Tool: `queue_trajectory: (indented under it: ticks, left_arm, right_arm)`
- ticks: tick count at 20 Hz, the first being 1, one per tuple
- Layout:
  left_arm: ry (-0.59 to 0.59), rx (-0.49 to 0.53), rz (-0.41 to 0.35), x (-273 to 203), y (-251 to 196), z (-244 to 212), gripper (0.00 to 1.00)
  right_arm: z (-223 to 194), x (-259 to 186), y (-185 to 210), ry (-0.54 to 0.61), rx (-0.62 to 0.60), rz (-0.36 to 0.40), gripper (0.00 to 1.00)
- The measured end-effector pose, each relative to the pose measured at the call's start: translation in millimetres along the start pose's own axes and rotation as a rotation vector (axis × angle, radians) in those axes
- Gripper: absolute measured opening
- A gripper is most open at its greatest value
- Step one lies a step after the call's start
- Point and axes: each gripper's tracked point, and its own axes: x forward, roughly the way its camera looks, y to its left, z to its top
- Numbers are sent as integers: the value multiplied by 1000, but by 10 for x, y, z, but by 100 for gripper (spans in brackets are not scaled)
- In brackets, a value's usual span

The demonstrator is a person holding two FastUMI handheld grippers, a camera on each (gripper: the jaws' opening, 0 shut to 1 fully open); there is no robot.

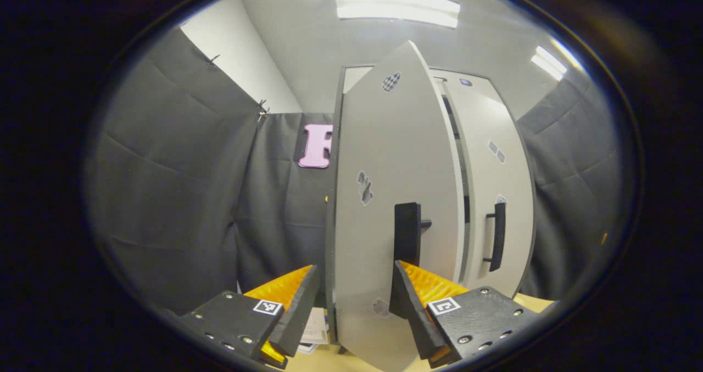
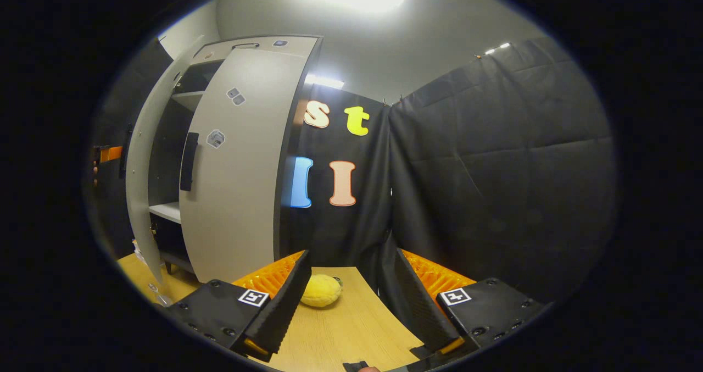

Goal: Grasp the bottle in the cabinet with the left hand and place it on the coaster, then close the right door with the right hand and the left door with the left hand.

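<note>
The cabinet's left door (image 1: 384,157) stands ajar right in front of my left gripper (image 1: 356,284), its outer face toward me. The gripper is open, and one fingertip (image 1: 403,284) sits just under the door's black handle (image 1: 407,234); I cannot tell if it touches. The right door (image 1: 497,157) lies against the cabinet front, with a narrow dark gap beside it. In the right gripper view the left door (image 2: 140,157) swings out, the right door (image 2: 236,168) looks shut, and shelves (image 2: 165,210) show between them. My right gripper (image 2: 351,300) hangs open over the wooden table (image 2: 351,328), holding nothing.
A yellow round soft thing (image 2: 321,290) lies on the table by the right gripper's left finger. The left gripper (image 2: 107,153) shows behind the open left door. Papers (image 1: 316,328) lie at the cabinet's foot. Black cloth walls close in on both sides.
</note>
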Motion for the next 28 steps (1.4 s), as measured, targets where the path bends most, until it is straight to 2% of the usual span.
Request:
queue_trajectory:
  ticks: [2, 5, 7, 8, 10, 11, 13, 14, 15, 16, 20, 21, 24, 25, 27, 28]
  left_arm:
    - [5, 9, -25, 103, -172, -14, 85]
    - [9, 19, -48, 405, -344, -22, 85]
    - [11, 18, -55, 459, -405, -46, 85]
    - [12, 17, -55, 478, -420, -77, 85]
    - [11, 16, -53, 467, -422, -99, 85]
    - [15, 17, -51, 450, -405, -113, 85]
    - [23, 21, -35, 402, -360, -87, 85]
    - [23, 28, -29, 343, -348, -65, 85]
    - [22, 37, -24, 257, -327, -51, 81]
    - [20, 50, -13, 157, -298, -38, 85]
    - [30, 106, 35, -383, -126, -38, 85]
    - [33, 118, 42, -519, -101, -18, 85]
    - [50, 131, 53, -865, 22, -37, 85]
    - [59, 132, 55, -964, 69, -66, 85]
    - [65, 135, 51, -1156, 148, -63, 85]
    - [70, 136, 45, -1234, 185, -62, 85]
  right_arm:
    - [-40, -26, -33, 4, -6, -3, 97]
    - [-103, -57, -34, 17, 3, 5, 97]
    - [-129, -59, 2, 21, 7, 16, 93]
    - [-140, -58, 26, 21, 9, 22, 97]
    - [-169, -74, 99, 25, 16, 46, 94]
    - [-165, -84, 143, 21, 22, 61, 97]
    - [-112, -79, 241, 9, 35, 100, 97]
    - [-72, -74, 290, 2, 42, 122, 97]
    - [-43, -70, 337, -8, 49, 145, 97]
    - [17, -77, 389, -23, 56, 170, 97]
    - [219, -151, 626, -66, 94, 281, 97]
    - [255, -166, 672, -73, 104, 301, 94]
    - [376, -319, 797, -92, 130, 335, 94]
    - [428, -380, 867, -98, 133, 349, 96]
    - [532, -506, 963, -120, 120, 358, 93]
    - [596, -576, 980, -136, 116, 350, 97]
